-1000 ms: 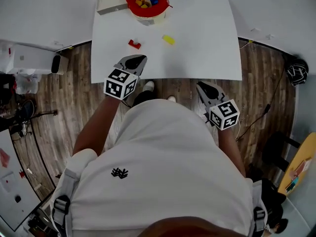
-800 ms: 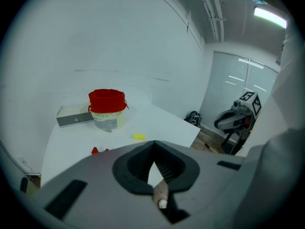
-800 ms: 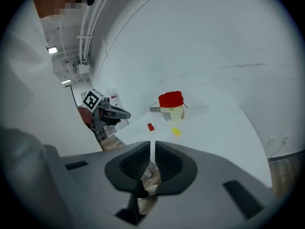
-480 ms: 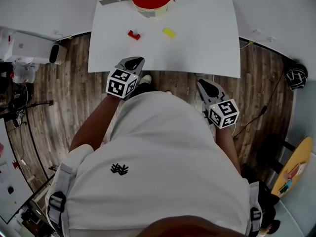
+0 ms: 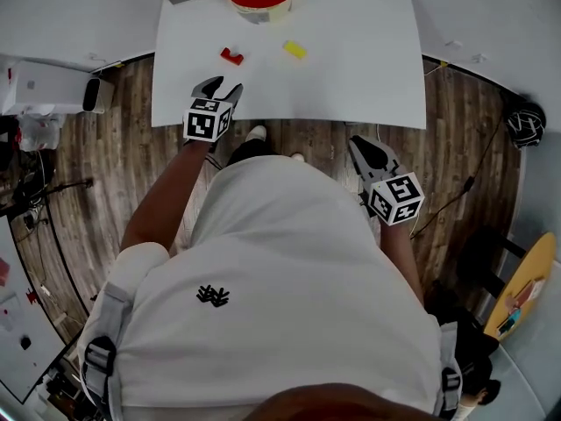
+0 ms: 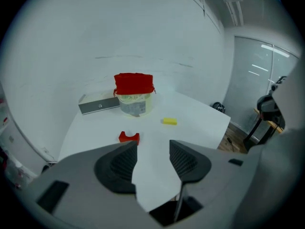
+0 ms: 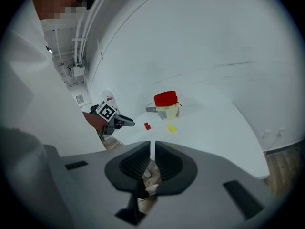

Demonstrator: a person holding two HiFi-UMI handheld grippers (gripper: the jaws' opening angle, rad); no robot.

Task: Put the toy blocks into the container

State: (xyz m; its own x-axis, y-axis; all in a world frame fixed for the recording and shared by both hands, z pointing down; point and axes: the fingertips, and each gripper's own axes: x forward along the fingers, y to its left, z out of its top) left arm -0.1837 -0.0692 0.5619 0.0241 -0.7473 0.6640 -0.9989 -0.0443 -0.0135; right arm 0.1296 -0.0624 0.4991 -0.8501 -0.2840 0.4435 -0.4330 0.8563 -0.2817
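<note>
Left gripper (image 5: 220, 86), jaws just opening with nothing between, hangs over the near table (image 5: 351, 68) edge beside the red arch block (image 5: 231, 56); right gripper (image 5: 358, 146) closed, empty.

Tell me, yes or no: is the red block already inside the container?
No, the red block lies on the white table, apart from the container.

Bright, even light (fisheye-warped, dark corners), soft shadows
</note>
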